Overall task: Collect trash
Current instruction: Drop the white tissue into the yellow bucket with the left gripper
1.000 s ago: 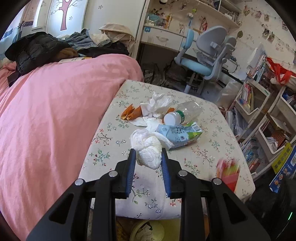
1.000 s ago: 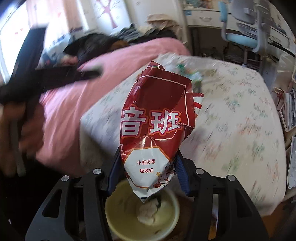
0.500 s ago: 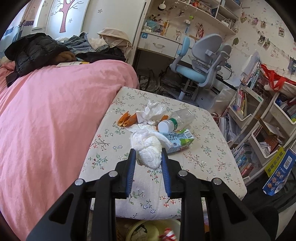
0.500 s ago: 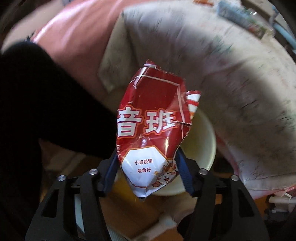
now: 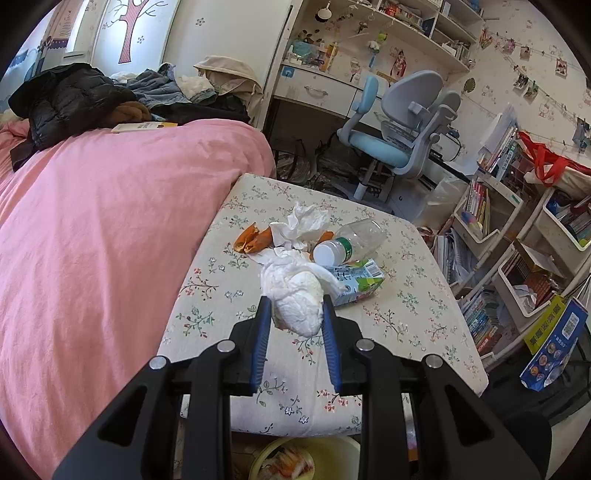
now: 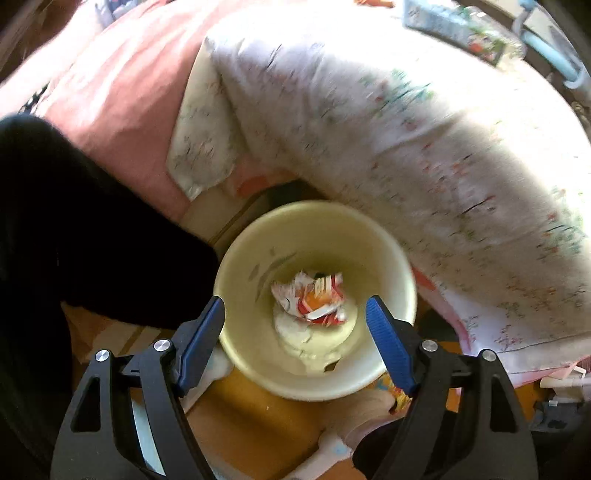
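over bin [image 6: 258, 236], right gripper [image 6: 295, 310] fingers opening, empty.

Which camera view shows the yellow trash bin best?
The right wrist view: the trash bin is seen from above, with the red wrapper inside. The left wrist view shows only its rim below the table edge.

A child's bedroom in a home, bed with pink cover [image 5: 110, 221] and heaped clothes [image 5: 110, 96], blue and grey desk chair [image 5: 399, 125] at a desk, shelves of books [image 5: 480, 206], tree wall sticker [image 5: 129, 29], small table with floral cloth [image 5: 406, 314]
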